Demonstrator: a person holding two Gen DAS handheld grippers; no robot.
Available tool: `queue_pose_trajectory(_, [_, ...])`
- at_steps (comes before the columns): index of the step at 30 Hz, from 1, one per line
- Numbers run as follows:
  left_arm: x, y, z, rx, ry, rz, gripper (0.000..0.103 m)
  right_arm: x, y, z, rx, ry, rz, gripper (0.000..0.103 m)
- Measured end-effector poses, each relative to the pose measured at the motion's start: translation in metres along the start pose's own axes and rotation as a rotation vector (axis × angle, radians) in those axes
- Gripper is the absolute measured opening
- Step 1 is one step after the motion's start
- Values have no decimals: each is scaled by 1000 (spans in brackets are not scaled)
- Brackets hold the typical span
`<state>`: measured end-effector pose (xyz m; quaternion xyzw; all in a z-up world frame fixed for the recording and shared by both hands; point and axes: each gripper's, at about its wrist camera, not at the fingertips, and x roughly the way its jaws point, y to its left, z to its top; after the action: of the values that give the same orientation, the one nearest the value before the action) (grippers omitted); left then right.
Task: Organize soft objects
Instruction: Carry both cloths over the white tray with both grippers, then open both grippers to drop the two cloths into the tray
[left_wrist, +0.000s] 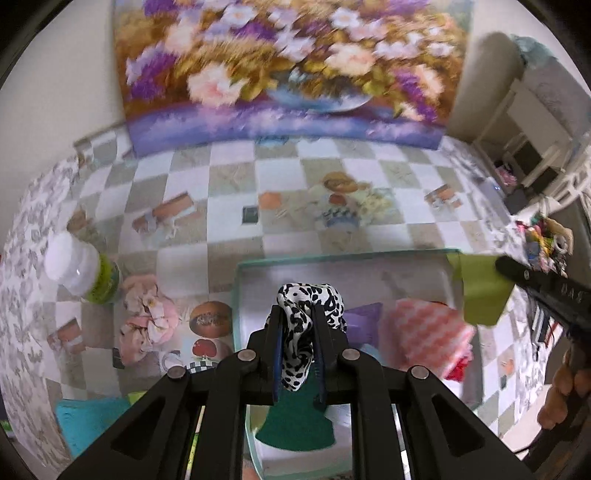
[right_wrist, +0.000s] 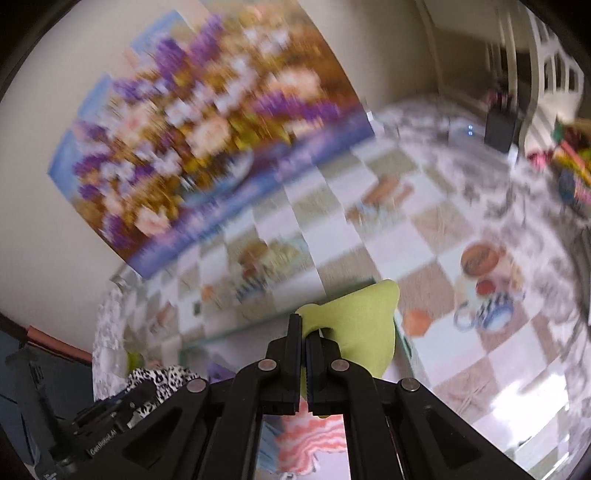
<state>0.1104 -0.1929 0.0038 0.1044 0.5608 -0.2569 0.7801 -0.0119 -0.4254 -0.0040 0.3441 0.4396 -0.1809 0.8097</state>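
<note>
— What stands behind the bench (left_wrist: 229, 177)?

— A plain pale wall (left_wrist: 55, 74), with a large flower painting (left_wrist: 288, 66) propped against it: purple and peach blooms in a blue bowl (badly blurred in the right wrist view).

— And the bench covering?

— A checked cloth of white and beige squares printed with cups and fruit, over a grey lace-patterned cloth at the edges.

— Anything to the right?

— White shelving (left_wrist: 532, 122) with dark openings, in soft, even light.
</note>
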Motion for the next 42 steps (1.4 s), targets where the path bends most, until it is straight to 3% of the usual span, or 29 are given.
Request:
queue_pose_trajectory(3, [19,10,-2,-27,22,25,15,17,-5,-4,-1,45,-19,2])
queue_pose_trajectory(7, [39,18,-6,-68,64,3,15,35,-11,-10,6,95,-37,2])
queue_pose_trajectory(17, [63,16,-12,-65,105,22,19,52,-18,-15,19,149,-60,5])
queue_pose_trajectory(21, [54,18,-7,-92,94,4,59,45,-11,-11,1,139,-66,6])
queue_pose_trajectory(25, [42,18,-3,-101,88,-6,61,37,-4,-7,-25,133,-86,6])
queue_pose_trajectory(28, [29,18,1,-99,70,2,62,29,-2,-4,-30,123,-97,16])
queue_pose_trajectory(30, [19,20,4,-107,54,-2,64,22,0,-2,-32,109,-99,30])
queue_pose_trajectory(37, [-9,25,9,-114,-3,20,73,-8,13,7,-68,41,-111,35])
queue_pose_trajectory(42, [-15,30,10,-121,-30,48,84,-27,24,11,-101,-8,-136,70])
